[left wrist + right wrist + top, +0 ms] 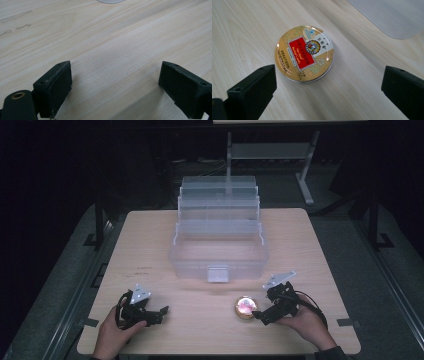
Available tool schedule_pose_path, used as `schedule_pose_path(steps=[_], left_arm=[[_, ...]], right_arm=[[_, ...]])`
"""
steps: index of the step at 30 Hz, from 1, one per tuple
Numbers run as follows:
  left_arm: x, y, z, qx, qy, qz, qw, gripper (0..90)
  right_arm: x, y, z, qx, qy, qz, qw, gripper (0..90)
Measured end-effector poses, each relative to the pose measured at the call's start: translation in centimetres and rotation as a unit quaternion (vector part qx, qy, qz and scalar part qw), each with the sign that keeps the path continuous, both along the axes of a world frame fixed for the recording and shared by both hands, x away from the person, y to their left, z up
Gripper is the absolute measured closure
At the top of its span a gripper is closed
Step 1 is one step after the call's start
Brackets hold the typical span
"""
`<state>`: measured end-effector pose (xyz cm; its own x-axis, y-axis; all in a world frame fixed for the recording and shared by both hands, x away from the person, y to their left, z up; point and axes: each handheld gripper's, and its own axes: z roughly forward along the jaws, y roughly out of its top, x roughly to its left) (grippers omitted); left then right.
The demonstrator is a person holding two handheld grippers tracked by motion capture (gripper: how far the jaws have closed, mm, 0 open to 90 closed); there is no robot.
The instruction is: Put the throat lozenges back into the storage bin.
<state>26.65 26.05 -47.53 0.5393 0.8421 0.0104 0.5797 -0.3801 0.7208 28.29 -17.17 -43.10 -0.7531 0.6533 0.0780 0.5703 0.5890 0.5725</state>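
Clear box corner (392,17) cut off at frame edge, round tin (304,53) small print unreadable (glare in high view)

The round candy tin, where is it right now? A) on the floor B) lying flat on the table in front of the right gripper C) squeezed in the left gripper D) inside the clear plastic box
B: the round candy tin lies lid-up on the wooden table, just ahead of the right gripper, whose jaws stand wide apart and clear of it; the clear plastic box sits farther back.

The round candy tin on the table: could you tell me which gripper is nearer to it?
Right. The right gripper sits just beside the round candy tin, jaws open; the left gripper rests well away.
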Motion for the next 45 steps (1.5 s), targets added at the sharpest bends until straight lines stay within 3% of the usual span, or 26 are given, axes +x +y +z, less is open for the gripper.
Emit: schedule_pose_path(steps=[10, 22, 45], left_arm=[[0.0, 0.0, 0.0, 0.000, 0.000, 0.000, 1.0000, 10.6], [0.0, 0.0, 0.0, 0.000, 0.000, 0.000, 1.0000, 10.6], [0.0, 0.0, 0.0, 0.000, 0.000, 0.000, 1.0000, 10.6]], right_arm=[[-0.1, 1.1, 0.2, 0.013, 0.004, 0.014, 0.9998, 0.0], [-0.2, 2.3, -0.1, 0.008, 0.002, 0.026, 0.9996, 0.0], [0.7, 5.1, -1.6, -0.034, 0.010, 0.051, 0.9981, 0.0]])
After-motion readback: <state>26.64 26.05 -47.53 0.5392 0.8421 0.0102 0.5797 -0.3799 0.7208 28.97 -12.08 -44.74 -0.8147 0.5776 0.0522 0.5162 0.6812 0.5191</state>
